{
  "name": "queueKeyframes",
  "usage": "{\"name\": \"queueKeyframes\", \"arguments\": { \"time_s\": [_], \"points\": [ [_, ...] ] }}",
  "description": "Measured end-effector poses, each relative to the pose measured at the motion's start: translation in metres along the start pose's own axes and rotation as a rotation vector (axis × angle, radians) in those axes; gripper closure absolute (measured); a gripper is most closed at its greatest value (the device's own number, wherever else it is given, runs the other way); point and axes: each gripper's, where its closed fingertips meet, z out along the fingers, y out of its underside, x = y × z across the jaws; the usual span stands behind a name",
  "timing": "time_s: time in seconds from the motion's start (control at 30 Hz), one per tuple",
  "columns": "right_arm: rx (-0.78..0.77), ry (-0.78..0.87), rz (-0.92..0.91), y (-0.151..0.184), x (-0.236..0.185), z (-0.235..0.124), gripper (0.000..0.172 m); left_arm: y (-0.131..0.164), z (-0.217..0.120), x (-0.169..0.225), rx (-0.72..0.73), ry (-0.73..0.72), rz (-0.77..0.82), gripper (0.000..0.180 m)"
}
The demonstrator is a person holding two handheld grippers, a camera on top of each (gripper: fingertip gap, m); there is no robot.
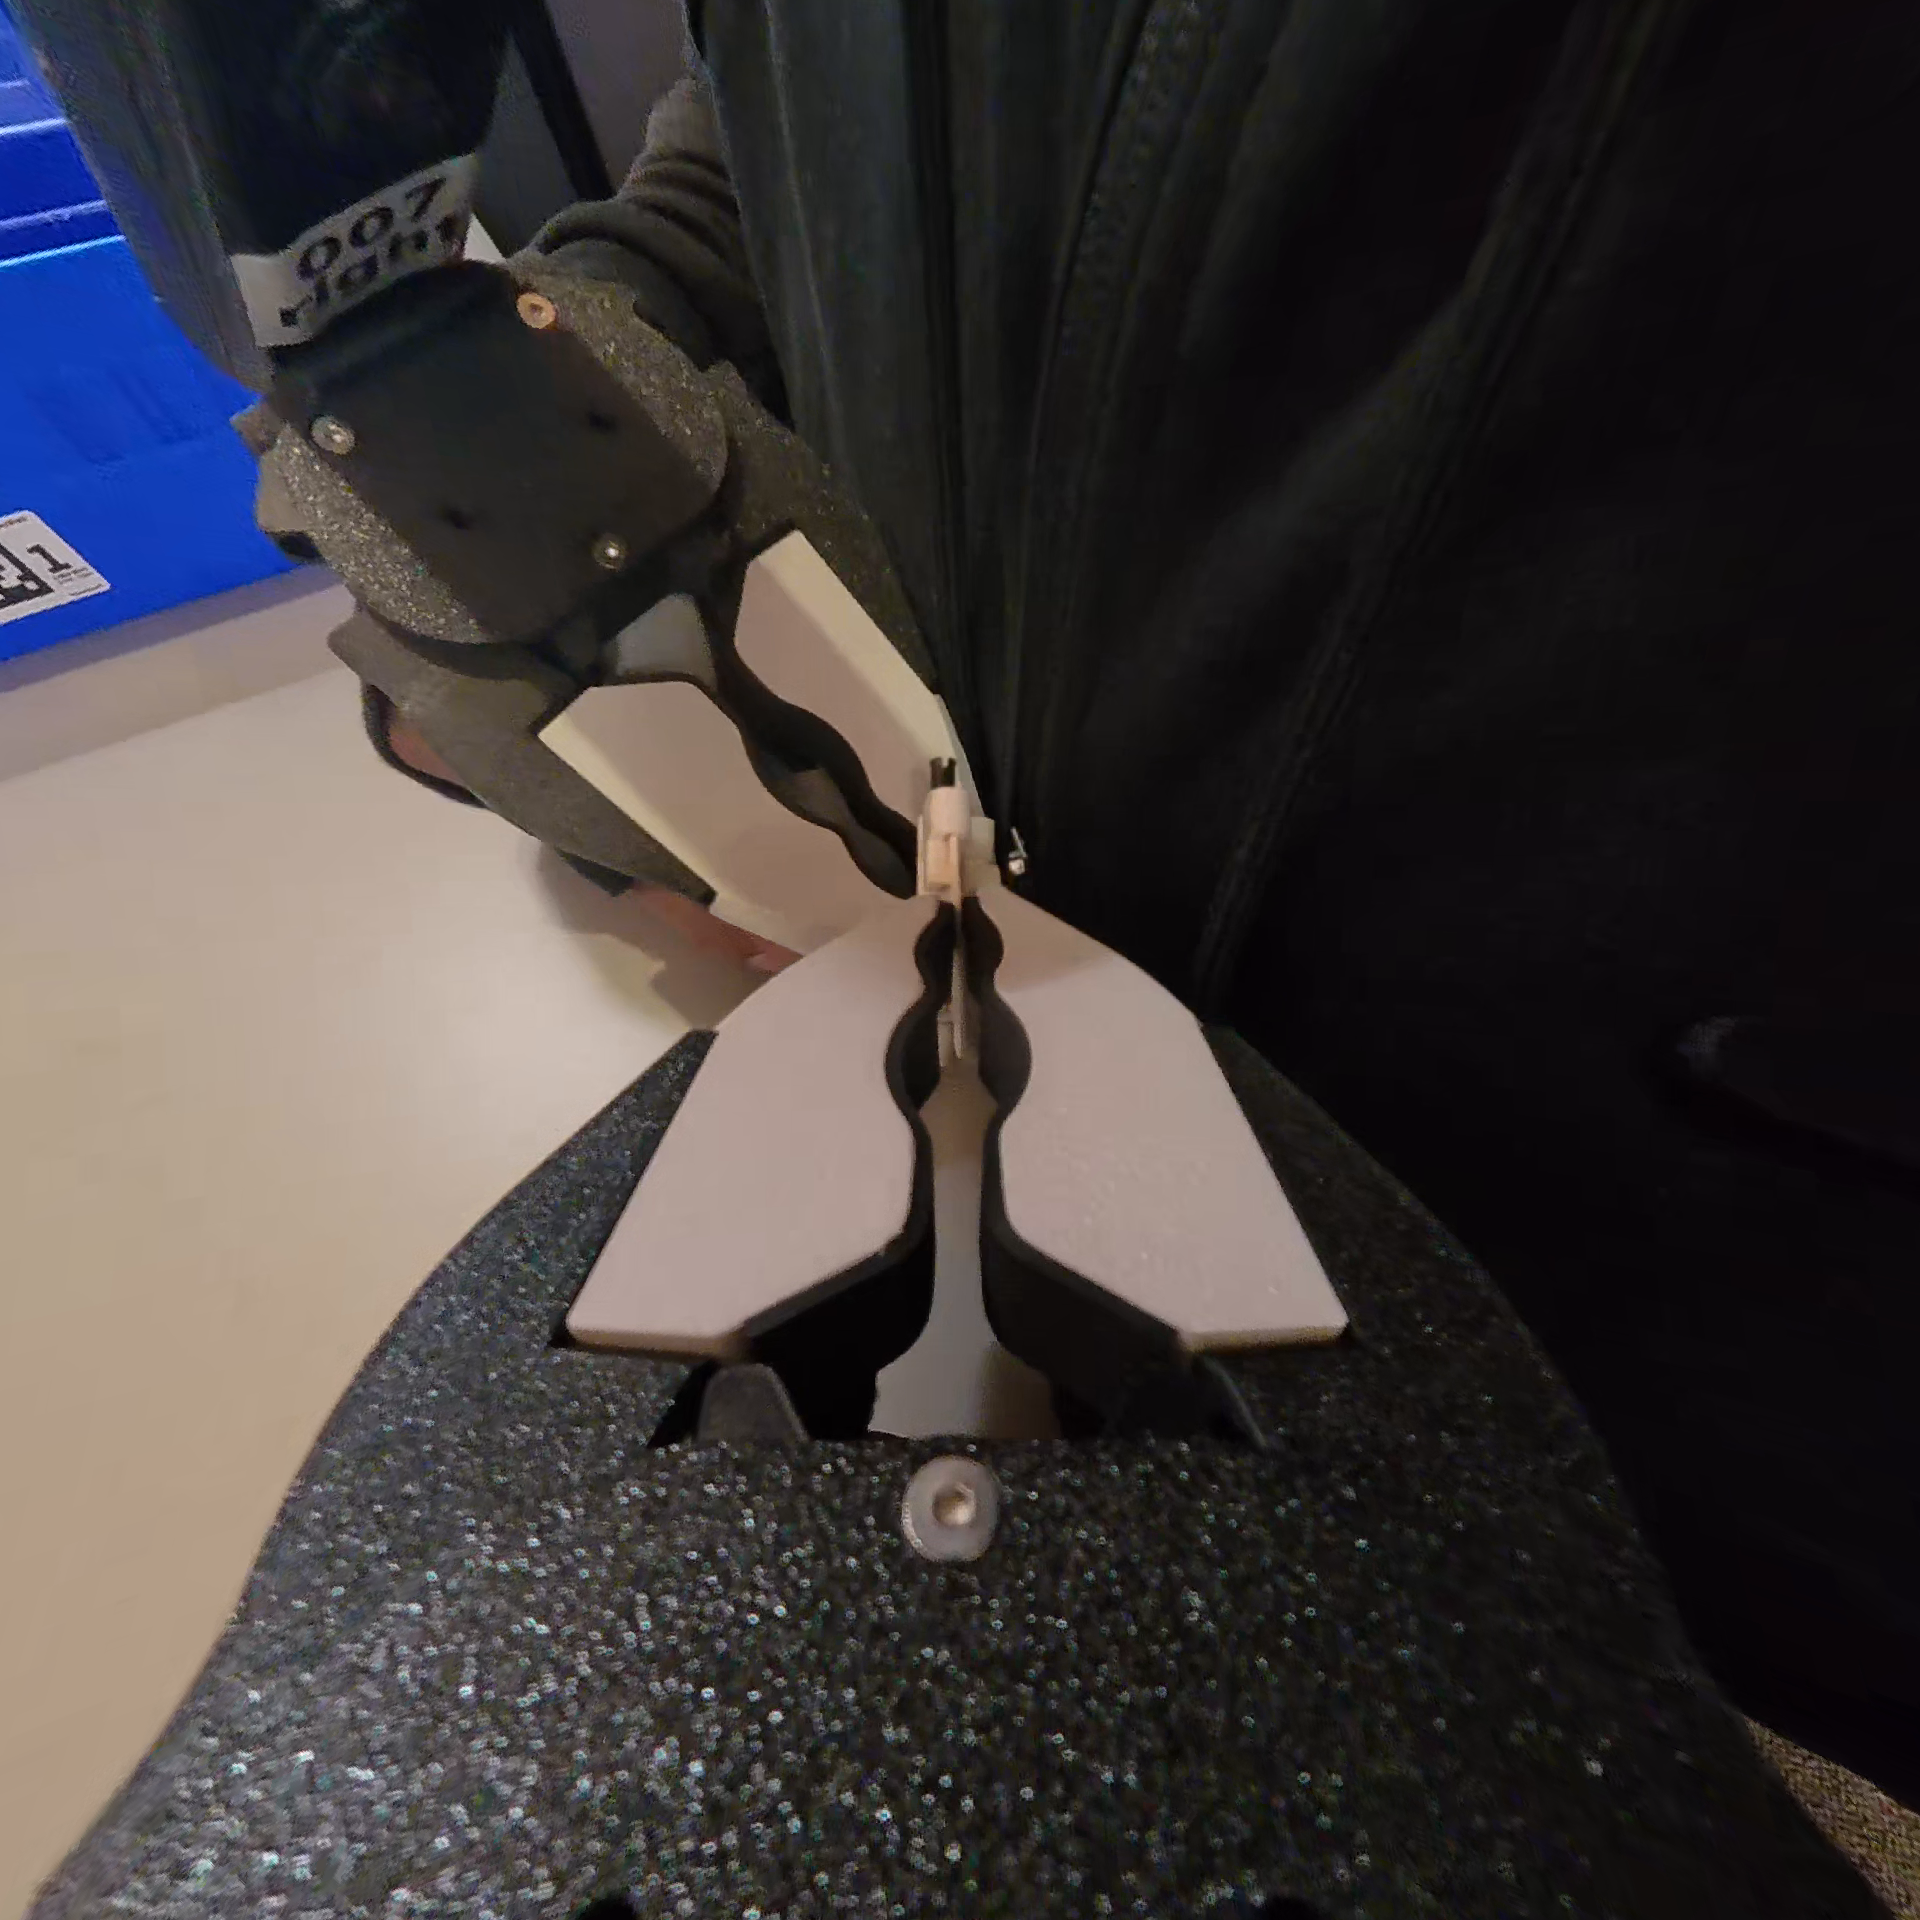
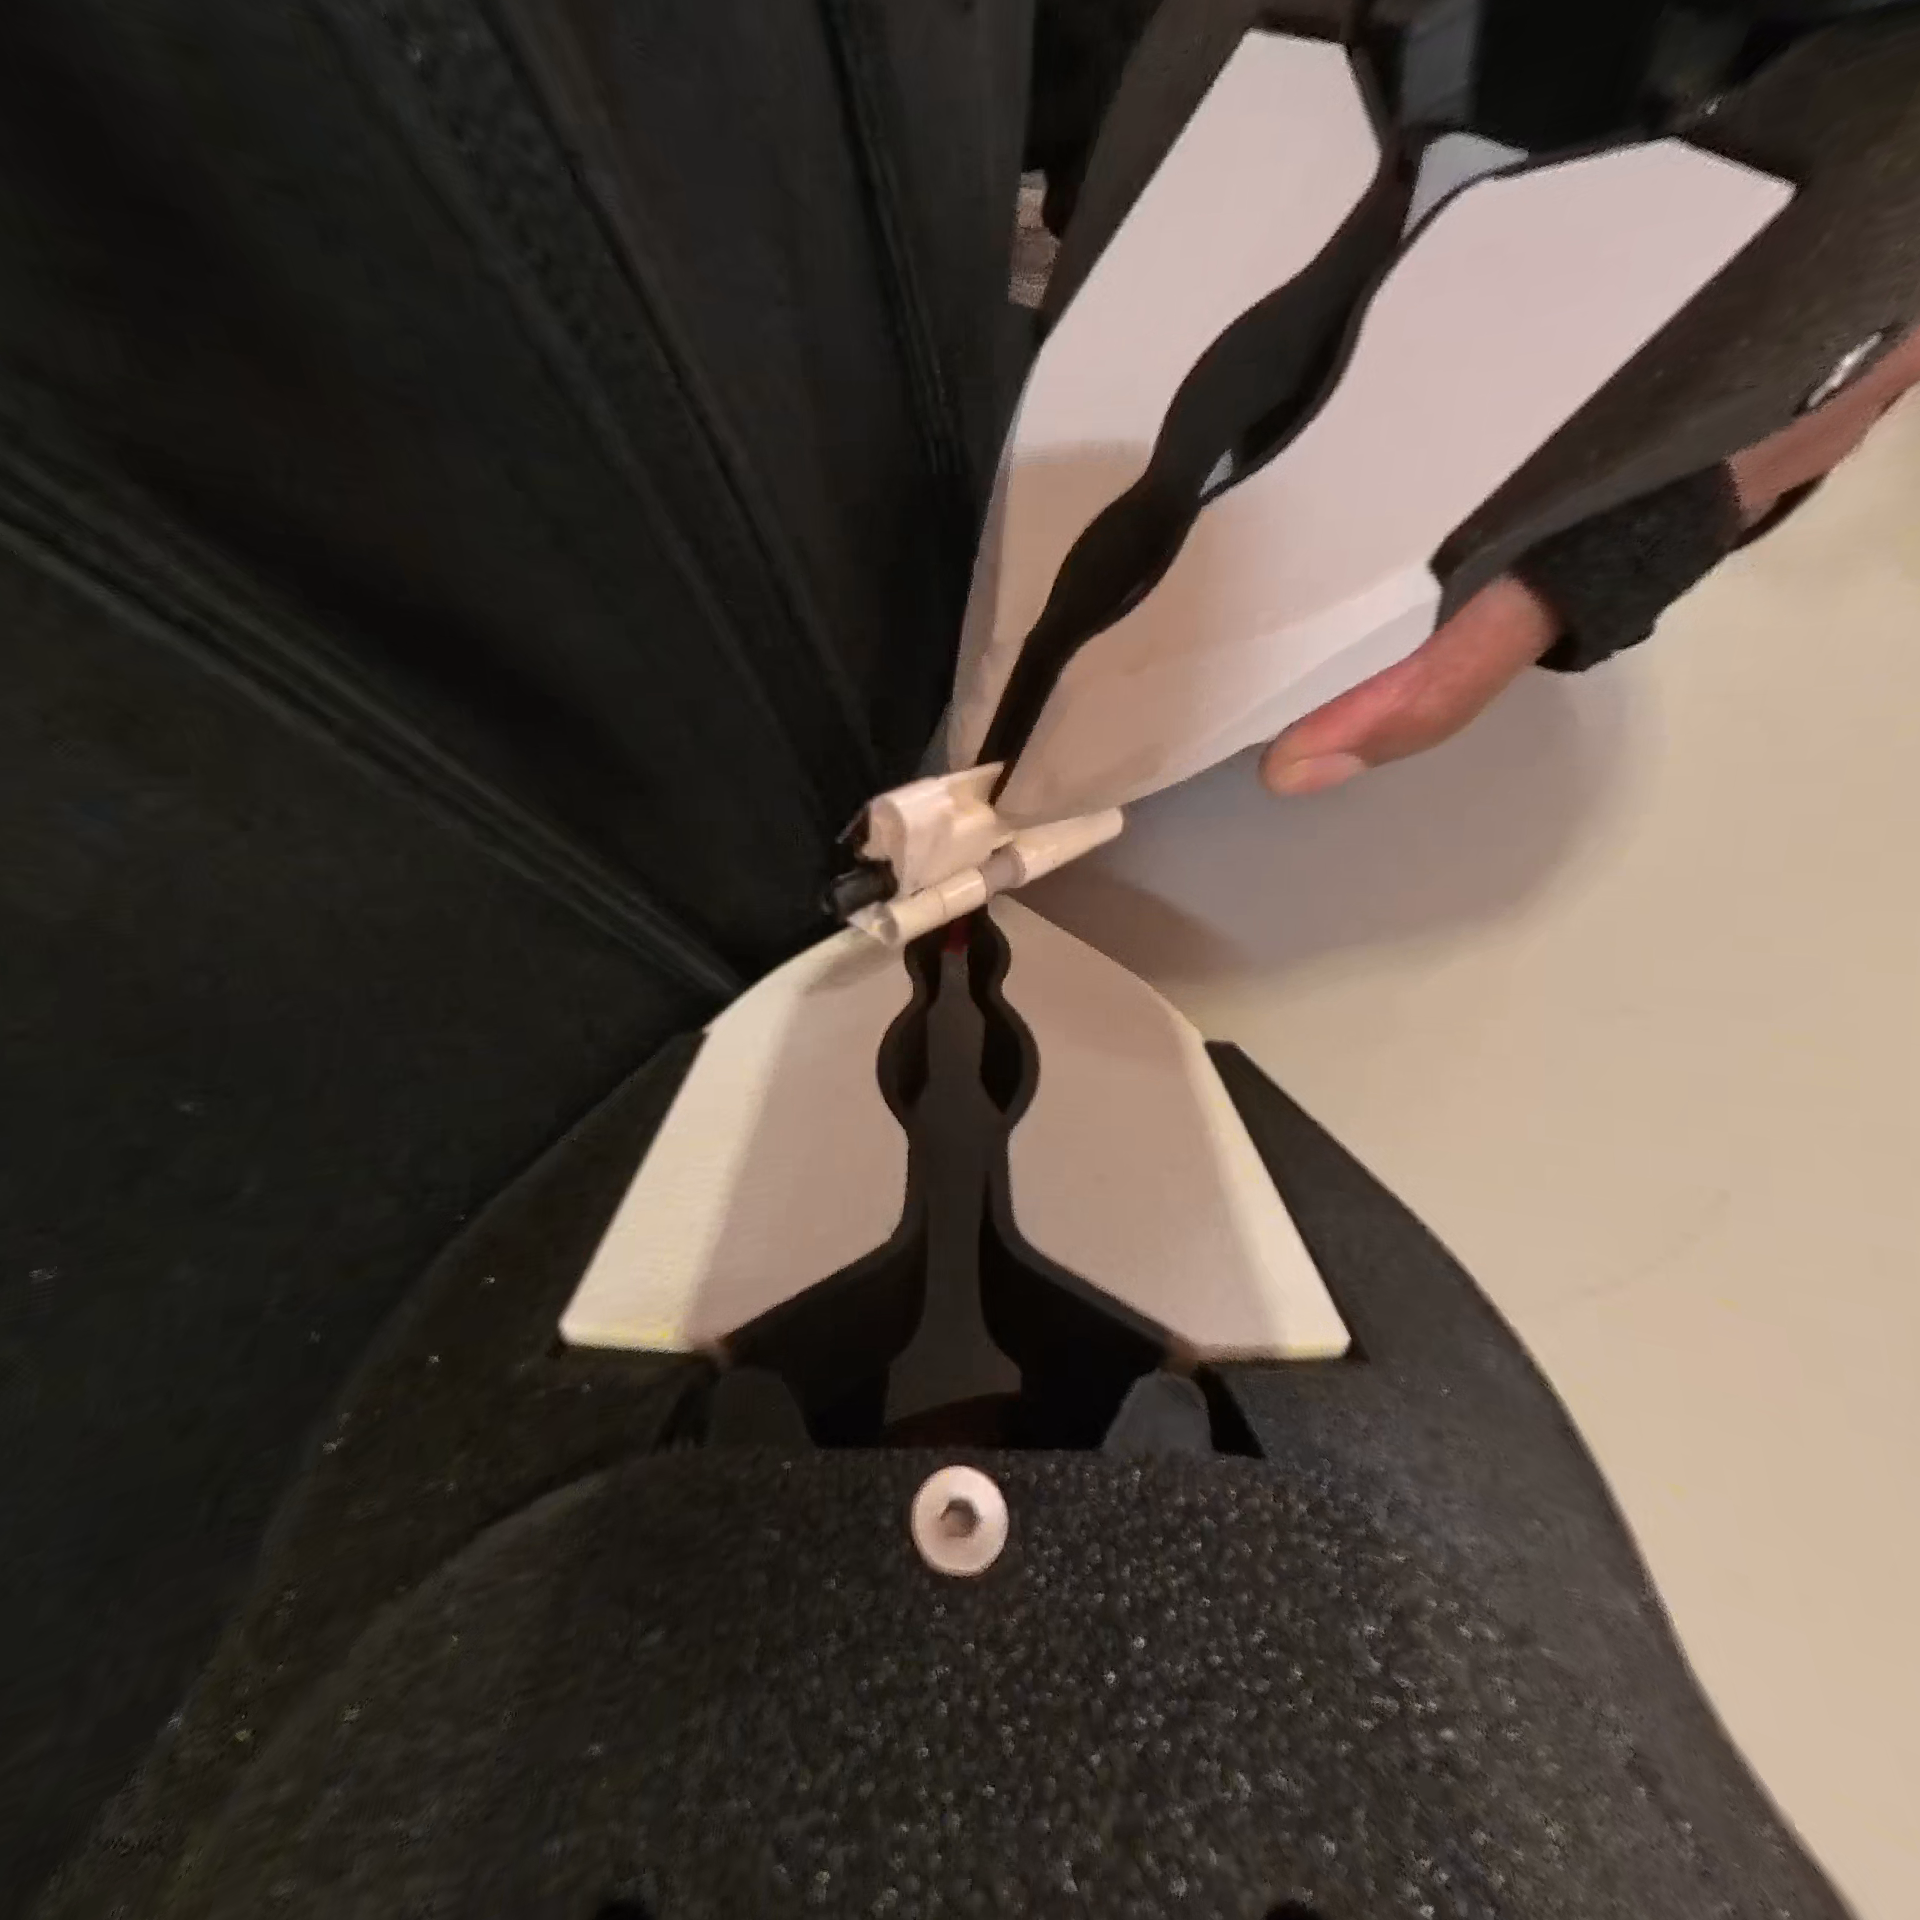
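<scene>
A black zip-up garment (image 1: 1351, 520) hangs at the table's edge, and it also shows in the right wrist view (image 2: 416, 520). Both grippers meet at its white zipper hardware (image 1: 943, 831). My left gripper (image 1: 951, 914) is shut on a thin flat white tab (image 1: 956, 1003) that sticks out of that hardware. My right gripper (image 2: 956, 935) is shut on the white zipper piece (image 2: 966, 894), which lies across its fingertips with a black end pointing left. The right gripper (image 1: 914, 836) comes in from the upper left in the left wrist view. The left gripper (image 2: 1003, 774) comes in from the upper right in the right wrist view.
A pale table (image 1: 260, 987) lies under the grippers and also shows in the right wrist view (image 2: 1558, 1039). A blue crate (image 1: 94, 416) stands at the far left. A person's finger (image 2: 1382, 727) in a dark fingerless glove holds the left gripper. Left and right tips are no more than a few centimetres apart.
</scene>
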Motion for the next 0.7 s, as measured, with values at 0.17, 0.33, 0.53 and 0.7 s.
{"name": "queueKeyframes", "arguments": {
  "time_s": [0.17, 0.33, 0.53, 0.7],
  "points": [
    [0.013, 0.054, 0.029, 0.001, 0.008, -0.005, 0.167, 0.002, -0.001, 0.000, -0.006, -0.007, -0.012, 0.179],
    [0.016, 0.185, 0.031, 0.004, 0.031, -0.015, 0.167, 0.007, -0.001, 0.002, -0.027, 0.025, -0.067, 0.179],
    [0.079, 0.143, 0.033, -0.008, 0.018, -0.014, 0.167, 0.013, 0.000, 0.004, -0.057, 0.043, -0.101, 0.179],
    [0.110, 0.144, 0.041, -0.012, 0.018, -0.013, 0.167, 0.014, 0.000, 0.007, -0.065, 0.059, -0.105, 0.178]
  ]
}}
